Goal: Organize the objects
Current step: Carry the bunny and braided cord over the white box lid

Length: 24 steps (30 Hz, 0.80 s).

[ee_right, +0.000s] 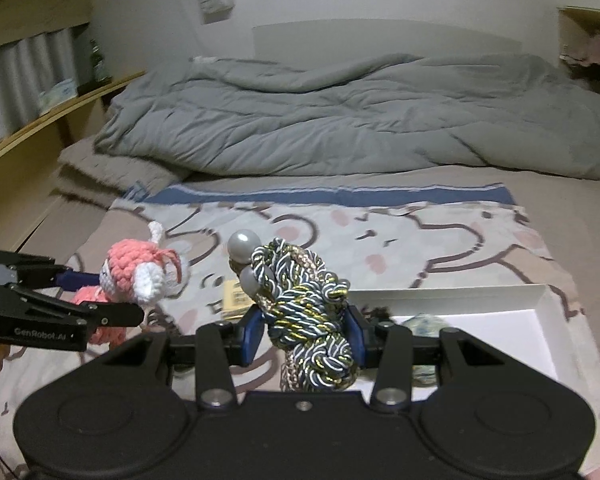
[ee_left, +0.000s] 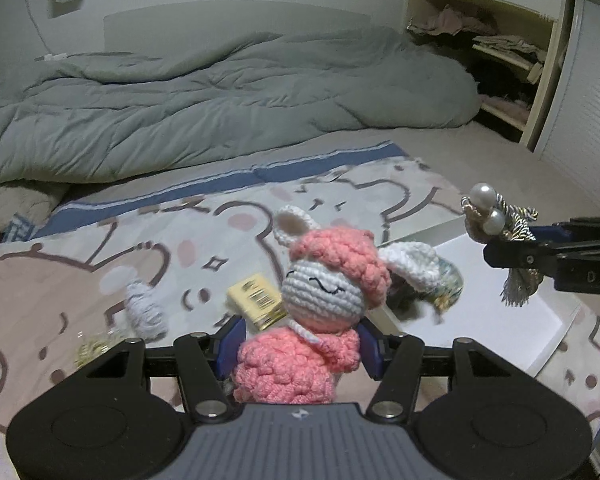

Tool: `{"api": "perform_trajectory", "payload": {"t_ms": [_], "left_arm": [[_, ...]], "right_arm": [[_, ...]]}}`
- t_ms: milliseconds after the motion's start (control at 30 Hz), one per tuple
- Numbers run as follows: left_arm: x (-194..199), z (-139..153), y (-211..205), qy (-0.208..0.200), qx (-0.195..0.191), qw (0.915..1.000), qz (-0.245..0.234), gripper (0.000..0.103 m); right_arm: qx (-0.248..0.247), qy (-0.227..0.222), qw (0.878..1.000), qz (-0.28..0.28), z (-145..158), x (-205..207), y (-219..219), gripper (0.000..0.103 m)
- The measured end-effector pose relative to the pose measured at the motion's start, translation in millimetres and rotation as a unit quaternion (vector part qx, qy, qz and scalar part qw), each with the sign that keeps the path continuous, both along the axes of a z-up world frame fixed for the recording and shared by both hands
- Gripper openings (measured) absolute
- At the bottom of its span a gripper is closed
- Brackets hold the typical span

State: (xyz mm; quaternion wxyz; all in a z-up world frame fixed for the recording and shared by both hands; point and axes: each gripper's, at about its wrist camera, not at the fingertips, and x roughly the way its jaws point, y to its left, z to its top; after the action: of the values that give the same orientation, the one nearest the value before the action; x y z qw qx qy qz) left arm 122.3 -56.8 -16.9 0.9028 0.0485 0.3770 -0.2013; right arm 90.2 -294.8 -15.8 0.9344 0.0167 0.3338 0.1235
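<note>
A pink and white crochet bunny (ee_left: 320, 296) sits upright between the blue pads of my left gripper (ee_left: 300, 348), which is shut on its pink body. In the right wrist view the bunny (ee_right: 136, 276) hangs at the left, above the bedspread. My right gripper (ee_right: 304, 332) is shut on a twisted cord ornament (ee_right: 308, 320) in dark blue, white and gold, with two pearls (ee_right: 242, 246) on top. From the left wrist view that ornament (ee_left: 500, 224) shows at the right, over a shallow white box (ee_left: 496, 312).
A cartoon bear bedspread (ee_right: 380, 240) covers the near bed. On it lie a yellow barcoded packet (ee_left: 256, 300), a grey yarn piece (ee_left: 146, 312) and a gold trinket (ee_left: 92, 350). The white box (ee_right: 500, 320) holds a pale patterned item (ee_right: 424, 324). A grey duvet (ee_left: 220, 96) is heaped behind.
</note>
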Motion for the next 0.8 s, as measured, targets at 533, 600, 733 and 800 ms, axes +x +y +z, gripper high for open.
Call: {"api": "perform_trajectory", "payload": {"t_ms": [533,600,733,800], "left_arm": [[21,2,-79,0.009,-0.079,0.9968,-0.004,0.059],[24,2,-89,0.011,-0.090,0.9959,-0.007,0.059],[27,0,-109,0.016,-0.108,0.9938,-0.020,0.059],[30,-1,-117,0.027,-0.127,0.9912,-0.025,0.059]], "right_arm": [[0.008,-0.007,0.995,-0.103,-6,15,-81,0.044],[0.007,-0.007,0.993,-0.115,-8,17,-90,0.044],[0.009,-0.007,0.991,-0.135,-11,21,-110,0.044],[0.011,-0.005,0.990,-0.143,-12,23,-118,0.044]]}}
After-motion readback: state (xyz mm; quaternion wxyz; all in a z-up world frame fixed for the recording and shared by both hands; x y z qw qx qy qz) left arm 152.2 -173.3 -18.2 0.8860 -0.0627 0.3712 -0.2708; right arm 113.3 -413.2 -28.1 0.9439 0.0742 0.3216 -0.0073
